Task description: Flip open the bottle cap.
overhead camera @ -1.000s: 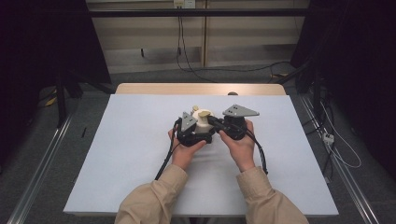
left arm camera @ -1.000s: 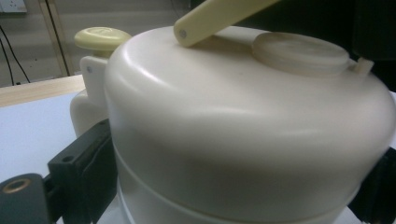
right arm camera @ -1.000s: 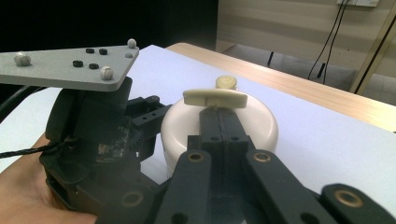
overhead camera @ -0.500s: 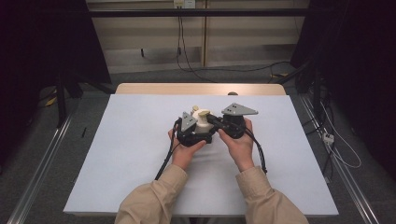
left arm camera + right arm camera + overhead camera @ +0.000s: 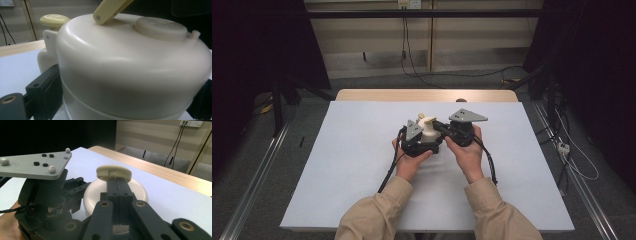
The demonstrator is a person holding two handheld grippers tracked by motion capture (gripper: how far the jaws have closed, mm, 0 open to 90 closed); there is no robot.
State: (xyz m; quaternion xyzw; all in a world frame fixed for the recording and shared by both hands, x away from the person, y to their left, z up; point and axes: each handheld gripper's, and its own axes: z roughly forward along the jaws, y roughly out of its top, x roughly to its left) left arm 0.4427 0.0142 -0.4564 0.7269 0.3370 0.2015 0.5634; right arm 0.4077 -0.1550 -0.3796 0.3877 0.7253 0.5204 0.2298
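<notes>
Mid-bench | You are clamping the cream pot (image 5: 130, 72) in your left claw (image 5: 421, 142), jaws closed on its body | your right claw (image 5: 443, 127) is pinching the round cap (image 5: 114, 173) | advice: keep the pot pressed to the bench (image 5: 337, 165); work the cap straight, without tilting.

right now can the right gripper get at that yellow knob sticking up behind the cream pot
Probably not yet. The right gripper looks shut on the round cap atop the cream pot, which the left gripper clamps. The yellow knob stands uncovered behind; it must let go first.
</notes>
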